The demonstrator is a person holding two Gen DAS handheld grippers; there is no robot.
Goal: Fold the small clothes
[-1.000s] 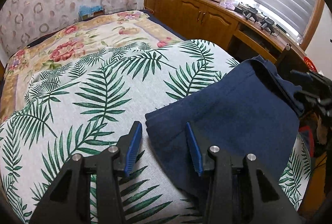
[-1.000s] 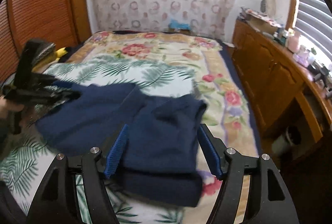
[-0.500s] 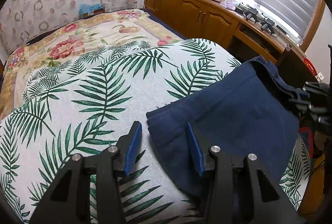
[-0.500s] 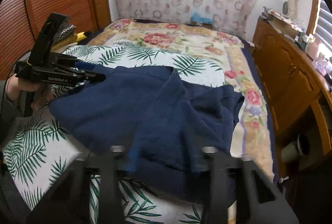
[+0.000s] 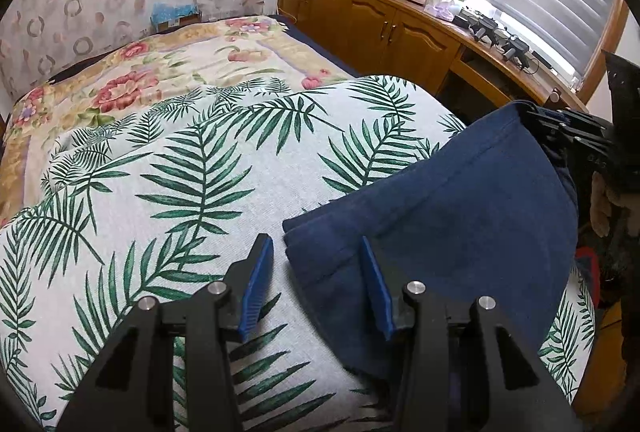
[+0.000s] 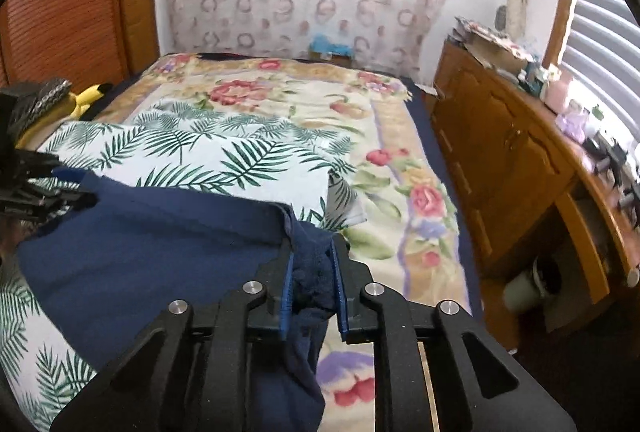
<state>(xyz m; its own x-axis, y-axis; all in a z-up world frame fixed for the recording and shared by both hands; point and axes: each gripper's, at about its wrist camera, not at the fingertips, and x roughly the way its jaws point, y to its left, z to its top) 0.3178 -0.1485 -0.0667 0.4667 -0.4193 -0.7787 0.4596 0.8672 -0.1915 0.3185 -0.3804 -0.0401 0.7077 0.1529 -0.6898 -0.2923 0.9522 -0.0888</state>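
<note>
Spread over the bed's palm-leaf sheet point(image 5: 192, 191), the navy garment point(image 5: 460, 224) has a bunched edge pinched in the right tongs point(image 6: 311, 288), just closed, while the left tongs point(image 5: 316, 272) straddle its corner half-open without gripping, so a right pull may drag the cloth askew.

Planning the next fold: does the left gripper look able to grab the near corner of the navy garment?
Probably yes: the navy garment has its corner between the open left gripper jaws, nothing blocking.

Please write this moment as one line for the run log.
stage: grasping | right gripper: fingers just closed on navy garment | left gripper: open at garment corner | surface: palm-leaf sheet
</note>
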